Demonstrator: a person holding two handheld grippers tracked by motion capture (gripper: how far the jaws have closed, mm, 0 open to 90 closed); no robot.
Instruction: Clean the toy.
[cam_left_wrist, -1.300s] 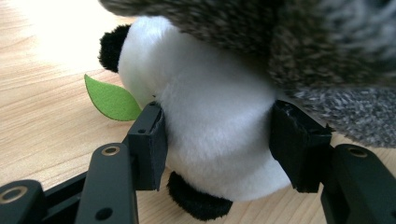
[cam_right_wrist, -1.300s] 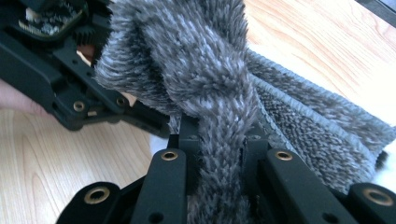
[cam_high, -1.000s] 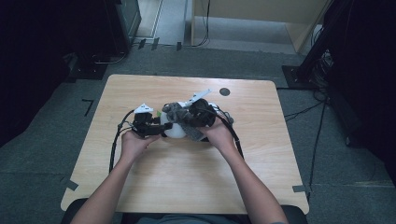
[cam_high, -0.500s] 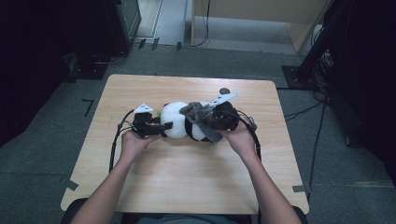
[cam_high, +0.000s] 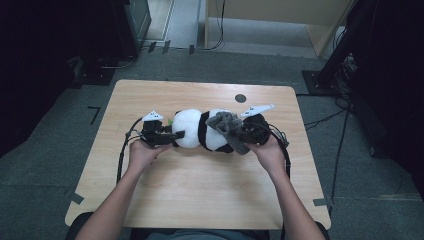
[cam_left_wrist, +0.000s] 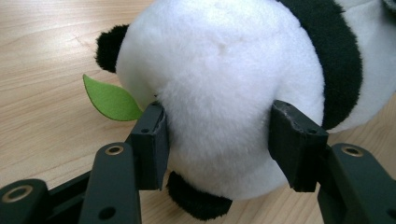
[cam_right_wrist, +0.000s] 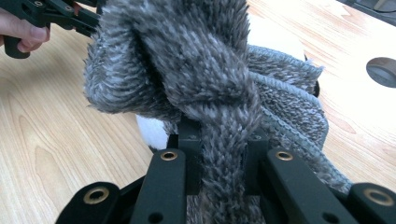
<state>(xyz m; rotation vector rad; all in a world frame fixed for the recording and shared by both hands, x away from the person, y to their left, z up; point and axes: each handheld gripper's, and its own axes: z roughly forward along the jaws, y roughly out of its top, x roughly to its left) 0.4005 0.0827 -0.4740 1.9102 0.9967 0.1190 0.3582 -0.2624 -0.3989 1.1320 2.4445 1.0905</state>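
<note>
A stuffed panda (cam_high: 202, 131) lies on its side across the middle of the wooden worktop (cam_high: 200, 200), stretched between the person's two hands. The left tongs (cam_high: 167, 136) grip its round white head: in the left gripper view the two black jaws press into the fur on either side of it, so they are closed on the toy about as far as the stuffing allows. That hold looks meant to pin the panda in place so it cannot slide while the other end is worked.

A green felt leaf (cam_left_wrist: 111, 99) pokes out beside the head near a black ear, lying flat against the wood.

At the other end, the right tongs (cam_high: 243, 132) have a fuzzy grey sock (cam_right_wrist: 205, 79) pinched narrowly between the jaws, a thick fold of knit running straight down through them. The rest of the sock bunches up over the panda's rear, touching its white and black fur. From how it sits, my guess is the sock is either being drawn onto the toy or pulled off it; I cannot tell which from here.

A small dark round hole (cam_high: 241, 98) sits in the worktop beyond the toy, well apart from it. Cables loop back from both tongs toward the person's forearms.
</note>
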